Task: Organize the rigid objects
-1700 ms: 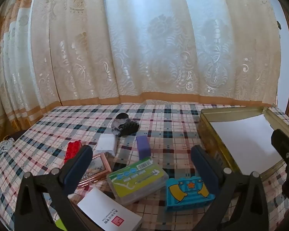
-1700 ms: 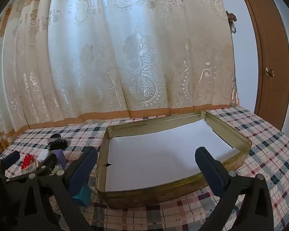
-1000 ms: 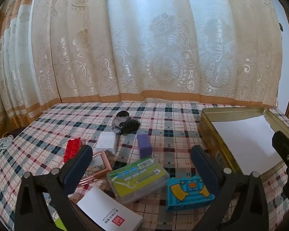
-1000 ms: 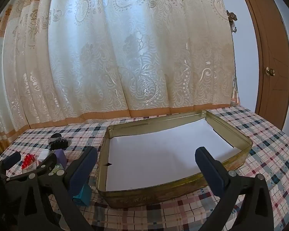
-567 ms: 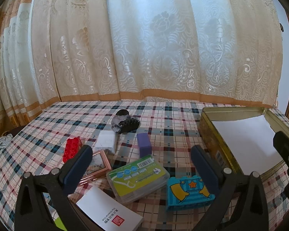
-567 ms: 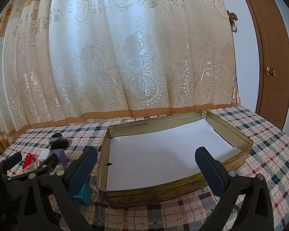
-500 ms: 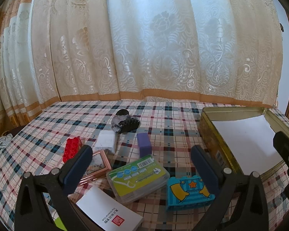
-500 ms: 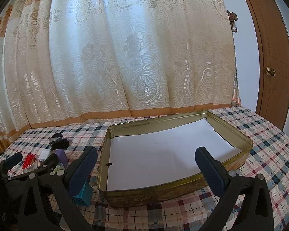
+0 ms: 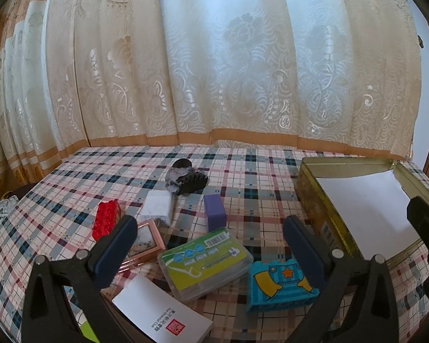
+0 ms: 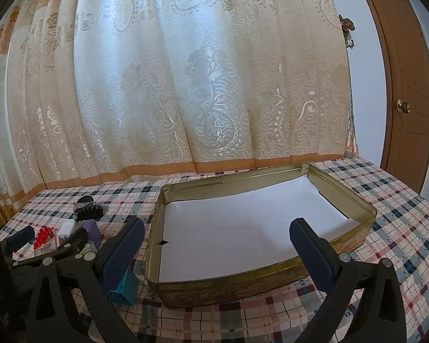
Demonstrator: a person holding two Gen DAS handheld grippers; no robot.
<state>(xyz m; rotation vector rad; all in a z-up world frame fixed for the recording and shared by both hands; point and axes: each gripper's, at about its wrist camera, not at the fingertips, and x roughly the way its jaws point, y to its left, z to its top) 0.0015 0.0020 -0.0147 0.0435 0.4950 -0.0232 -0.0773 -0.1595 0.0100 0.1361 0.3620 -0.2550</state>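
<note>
A gold tin box (image 10: 357, 203) lined with white paper lies on the checked tablecloth; its left wall (image 9: 311, 200) shows at the right of the left wrist view. My left gripper (image 9: 207, 238) is open above a clear case with a green card (image 9: 206, 260), a blue toy block (image 9: 280, 283), a purple block (image 9: 214, 214), a white adapter (image 9: 157, 208), a red brick (image 9: 105, 220), a pink framed tile (image 9: 144, 243), a white card box (image 9: 160, 314) and a black hair clip (image 9: 188, 178). My right gripper (image 10: 214, 245) is open over the tin, holding nothing.
A cream lace curtain (image 9: 214, 71) hangs behind the table's far edge. A brown door (image 10: 409, 85) with a round knob stands at the right. The far half of the tablecloth (image 9: 123, 168) carries only the hair clip.
Both views have barely shifted; the grippers stay open and nothing on the table has moved.
</note>
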